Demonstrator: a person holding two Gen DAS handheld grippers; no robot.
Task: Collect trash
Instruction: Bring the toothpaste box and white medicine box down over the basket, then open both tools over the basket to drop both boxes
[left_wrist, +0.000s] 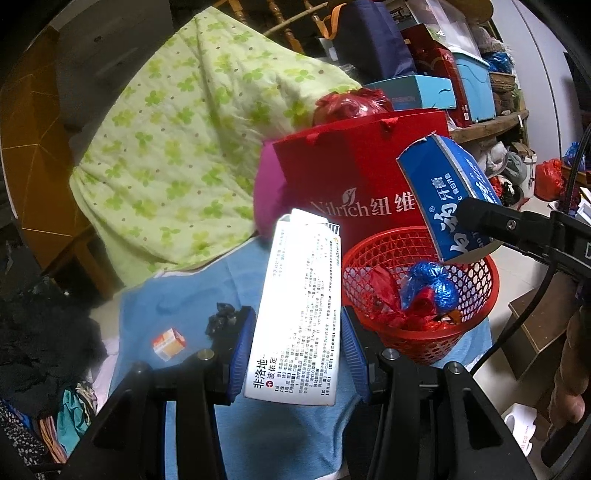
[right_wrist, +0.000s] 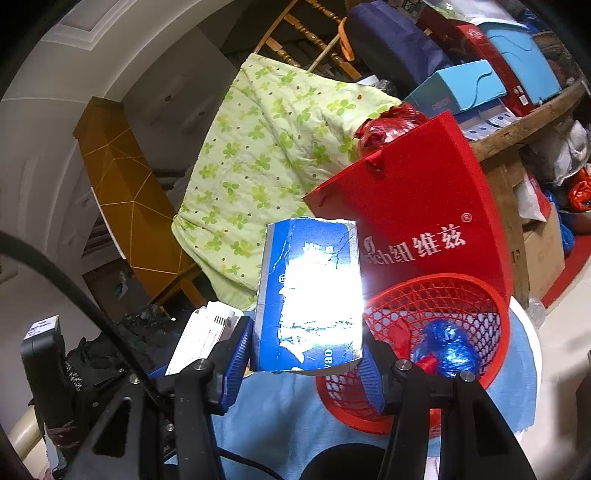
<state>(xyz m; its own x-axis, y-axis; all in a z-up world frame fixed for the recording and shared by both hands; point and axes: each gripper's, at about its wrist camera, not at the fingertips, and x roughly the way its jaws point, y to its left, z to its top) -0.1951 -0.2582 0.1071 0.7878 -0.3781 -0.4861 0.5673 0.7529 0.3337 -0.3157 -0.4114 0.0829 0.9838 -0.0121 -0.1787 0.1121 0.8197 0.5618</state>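
Note:
My left gripper (left_wrist: 297, 332) is shut on a white medicine box (left_wrist: 299, 306) with black print, held above the blue cloth just left of the red mesh basket (left_wrist: 476, 295). My right gripper (right_wrist: 308, 350) is shut on a blue toothpaste box (right_wrist: 310, 295), held over the basket's (right_wrist: 491, 295) left rim. The blue box also shows in the left wrist view (left_wrist: 443, 195), above the basket. Crumpled red and blue plastic wrappers (left_wrist: 424, 291) lie in the basket. A small orange-and-white box (left_wrist: 169, 343) and a black crumpled scrap (left_wrist: 221, 317) lie on the cloth.
A red paper gift bag (left_wrist: 351, 177) stands right behind the basket. A green floral quilt (left_wrist: 177, 140) is draped at the back left. The blue cloth (left_wrist: 184, 306) covers the table. Stacked boxes (left_wrist: 461, 74) crowd a shelf at back right. Dark clothes (left_wrist: 37, 332) lie left.

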